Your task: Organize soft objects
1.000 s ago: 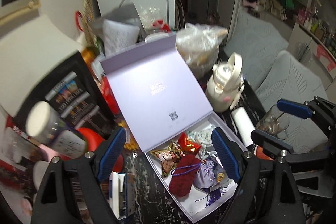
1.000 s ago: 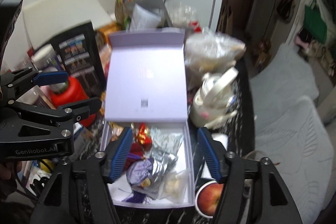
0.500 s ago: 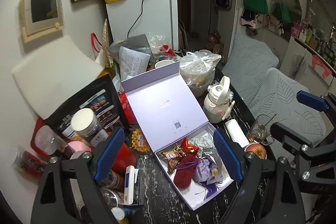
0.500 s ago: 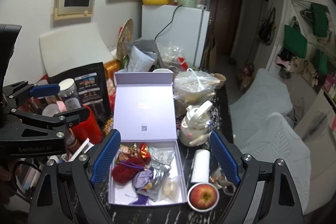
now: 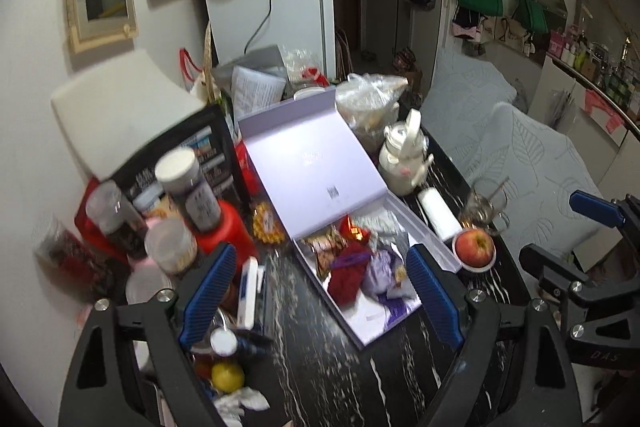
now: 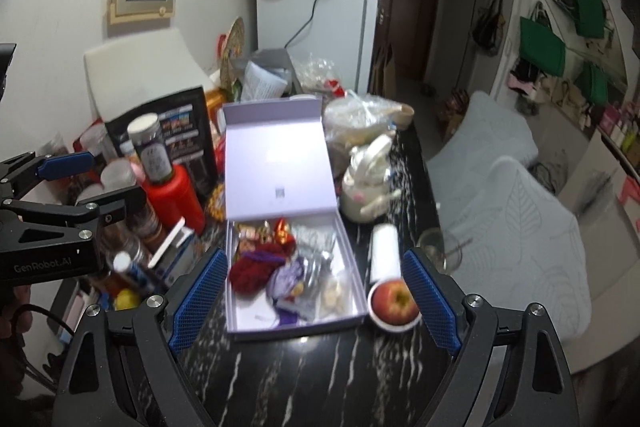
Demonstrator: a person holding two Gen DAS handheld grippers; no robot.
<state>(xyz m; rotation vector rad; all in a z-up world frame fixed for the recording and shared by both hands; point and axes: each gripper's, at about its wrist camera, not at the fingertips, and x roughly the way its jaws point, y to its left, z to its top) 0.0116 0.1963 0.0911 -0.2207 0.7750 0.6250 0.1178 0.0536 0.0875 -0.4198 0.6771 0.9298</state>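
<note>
An open lavender box (image 6: 248, 323) stands on the black marble table with its lid upright. Inside lie a red knitted pouch (image 6: 254, 269), a purple pouch (image 6: 286, 277), silver packets and small red-gold sachets. My right gripper (image 6: 316, 299) hovers open in front of the box, apart from it, with nothing between its pads. In the left wrist view the same box (image 5: 420, 223), red pouch (image 5: 348, 275) and purple pouch (image 5: 380, 269) lie ahead of my left gripper (image 5: 320, 291), which is open and empty. Each gripper shows at the edge of the other's view.
An apple in a white dish (image 6: 394, 301), a white roll (image 6: 384, 251), a glass (image 6: 440, 251) and a cream kettle (image 6: 366, 187) stand right of the box. Jars, a red container (image 6: 176, 195) and a black bag crowd the left. A grey sofa lies beyond the right edge.
Both grippers have drawn back and upward from the box, which now looks smaller and farther. The right jaws have spread wider. The pouches stay in the box.
</note>
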